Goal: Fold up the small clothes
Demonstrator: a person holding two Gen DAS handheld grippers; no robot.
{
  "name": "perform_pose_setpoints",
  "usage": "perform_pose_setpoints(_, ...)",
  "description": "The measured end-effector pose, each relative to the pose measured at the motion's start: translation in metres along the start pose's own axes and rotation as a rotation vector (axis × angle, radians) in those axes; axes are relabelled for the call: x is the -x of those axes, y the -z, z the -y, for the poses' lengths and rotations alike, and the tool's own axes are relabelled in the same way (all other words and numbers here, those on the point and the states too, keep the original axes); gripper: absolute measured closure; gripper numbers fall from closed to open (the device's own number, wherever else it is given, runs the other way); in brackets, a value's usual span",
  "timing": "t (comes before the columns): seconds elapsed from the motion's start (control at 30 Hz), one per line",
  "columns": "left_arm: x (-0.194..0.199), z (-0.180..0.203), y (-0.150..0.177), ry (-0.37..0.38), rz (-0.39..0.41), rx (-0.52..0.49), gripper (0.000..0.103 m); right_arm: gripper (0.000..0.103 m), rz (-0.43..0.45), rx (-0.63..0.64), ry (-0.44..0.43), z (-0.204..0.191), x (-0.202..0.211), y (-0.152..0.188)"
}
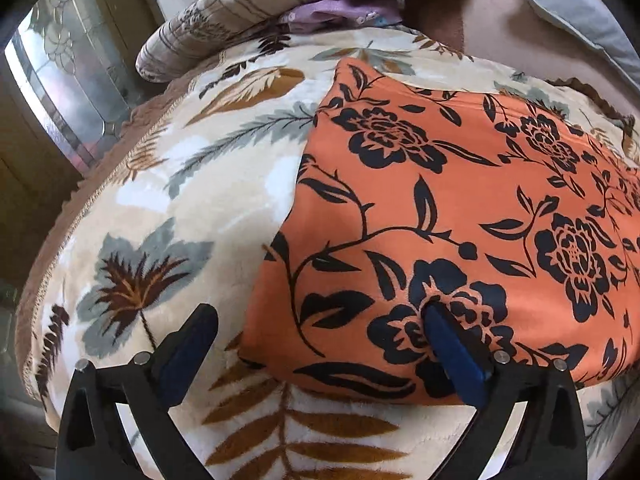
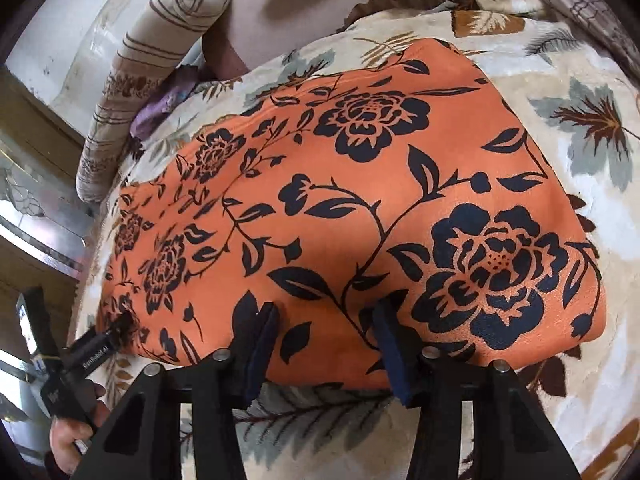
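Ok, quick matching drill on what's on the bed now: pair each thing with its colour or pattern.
Things:
1. folded garment
2. blanket
3. bolster pillow
4. small cloth by the pillow

Looks:
A. purple
B. cream with brown stripes
C. orange with black flowers
D. cream with grey and brown leaves

Pairs: 1-C, 2-D, 3-B, 4-A
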State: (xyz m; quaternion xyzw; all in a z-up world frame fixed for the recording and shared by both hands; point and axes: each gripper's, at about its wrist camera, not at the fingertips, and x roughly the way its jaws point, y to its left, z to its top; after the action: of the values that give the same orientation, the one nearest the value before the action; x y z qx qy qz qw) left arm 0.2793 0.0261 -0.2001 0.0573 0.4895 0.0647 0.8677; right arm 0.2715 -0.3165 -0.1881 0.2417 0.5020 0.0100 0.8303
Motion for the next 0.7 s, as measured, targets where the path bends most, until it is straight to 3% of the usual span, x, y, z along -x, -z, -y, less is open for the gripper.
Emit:
perform_pose_setpoints(0.17,-0.004,-0.008,0.003,0.034,0.006,0.054,0.000,0.051,0.012,0.037,0.038,-0.008,-0.006,0.002)
perform_pose_setpoints(0.43,0.005,0.005,0.003,-0.015,0.039,-0.054,0.000,0.045,0.028,0.057,0.088,-0.014,-0.007,0.004)
perform_pose_setpoints(0.53,0.010,0.005,0.000,-0.001,0.045,-0.096,0.000,0.045,0.032,0.061,0.097,-0.016,-0.007,0.004)
perform_pose_setpoints(0.7,0.033,0.001,0.000,0.060,0.127,-0.091,0.000,0.045,0.060,0.055,0.094,-0.019,0.002,0.003)
